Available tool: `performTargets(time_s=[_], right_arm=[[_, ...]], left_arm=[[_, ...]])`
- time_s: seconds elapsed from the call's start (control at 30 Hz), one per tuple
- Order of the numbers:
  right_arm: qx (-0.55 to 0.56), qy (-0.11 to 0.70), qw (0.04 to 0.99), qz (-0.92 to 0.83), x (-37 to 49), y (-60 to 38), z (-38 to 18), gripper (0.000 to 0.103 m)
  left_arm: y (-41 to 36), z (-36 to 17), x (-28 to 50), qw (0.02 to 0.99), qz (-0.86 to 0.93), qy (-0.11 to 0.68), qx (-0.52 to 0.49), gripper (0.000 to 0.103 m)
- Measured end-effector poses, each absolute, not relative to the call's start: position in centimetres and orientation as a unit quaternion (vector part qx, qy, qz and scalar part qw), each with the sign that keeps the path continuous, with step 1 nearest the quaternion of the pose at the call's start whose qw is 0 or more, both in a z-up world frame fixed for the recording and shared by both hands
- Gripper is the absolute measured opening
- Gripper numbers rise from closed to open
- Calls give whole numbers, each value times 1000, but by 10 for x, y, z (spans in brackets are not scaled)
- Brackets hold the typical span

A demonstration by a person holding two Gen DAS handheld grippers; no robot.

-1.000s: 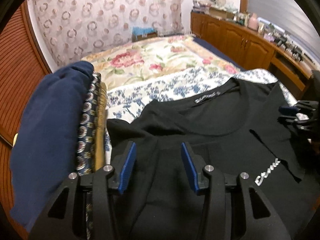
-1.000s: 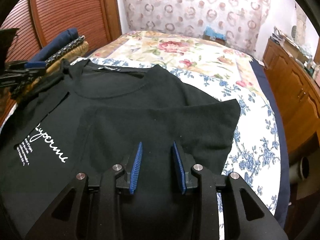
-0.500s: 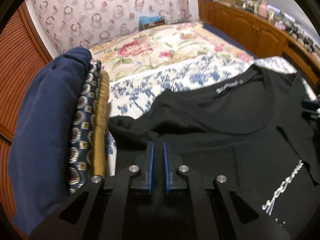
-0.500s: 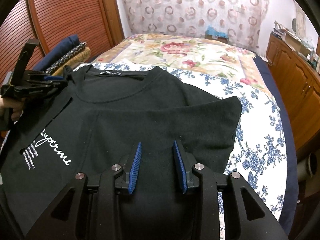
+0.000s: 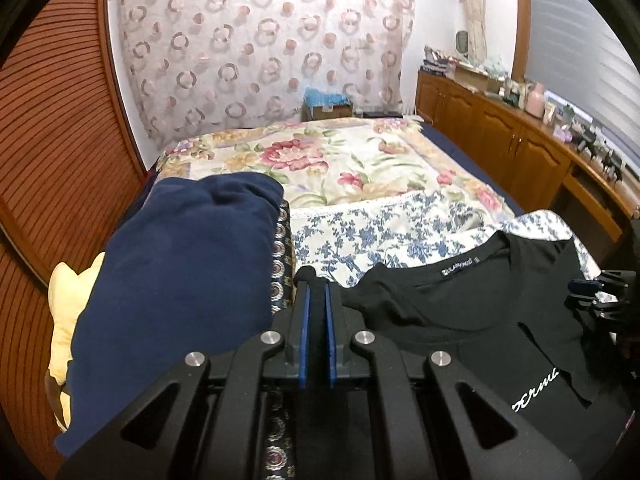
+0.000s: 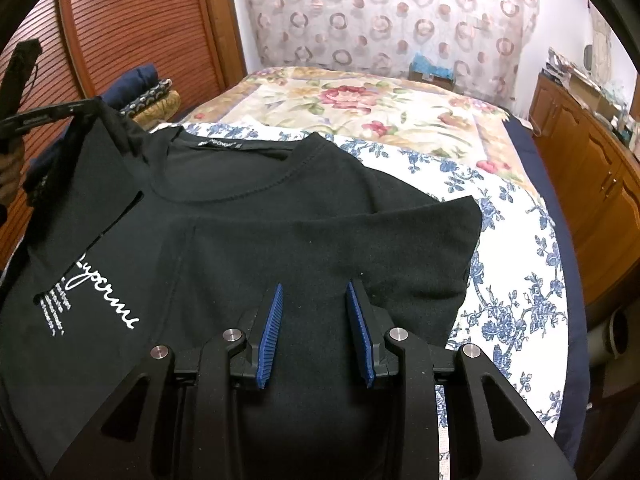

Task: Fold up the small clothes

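Left gripper (image 5: 315,292) pinching black T-shirt (image 6: 280,216) sleeve edge, lifted off bed (image 6: 500,280). Right gripper (image 6: 314,300) half-spread above shirt's other sleeve, gripping nothing. Fold barely begun; both sides, bottom remain.

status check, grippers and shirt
Left gripper shut on shirt sleeve, lifted. Right gripper open over other sleeve. Folded stack close left.
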State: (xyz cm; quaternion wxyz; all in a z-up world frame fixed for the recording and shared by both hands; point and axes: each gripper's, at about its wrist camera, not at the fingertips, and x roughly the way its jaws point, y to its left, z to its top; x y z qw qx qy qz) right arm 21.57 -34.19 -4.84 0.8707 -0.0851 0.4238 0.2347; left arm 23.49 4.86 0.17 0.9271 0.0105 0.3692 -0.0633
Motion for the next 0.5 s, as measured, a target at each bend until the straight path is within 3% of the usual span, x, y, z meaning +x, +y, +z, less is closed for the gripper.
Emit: performTargets(time_s=[0.1,0.27,0.5], right_arm=[[-89,416,882,203,220,-351,-43,33],[-78,408,894,165,237,-375,-33,43],[-67,433,885,157,261,-388,-40,44]], left_arm=[[50,6,230,930,-69,361,0,5],[47,9,226,932,-76,354,-7,5],[41,14,218,934,-84,346,-3,5]])
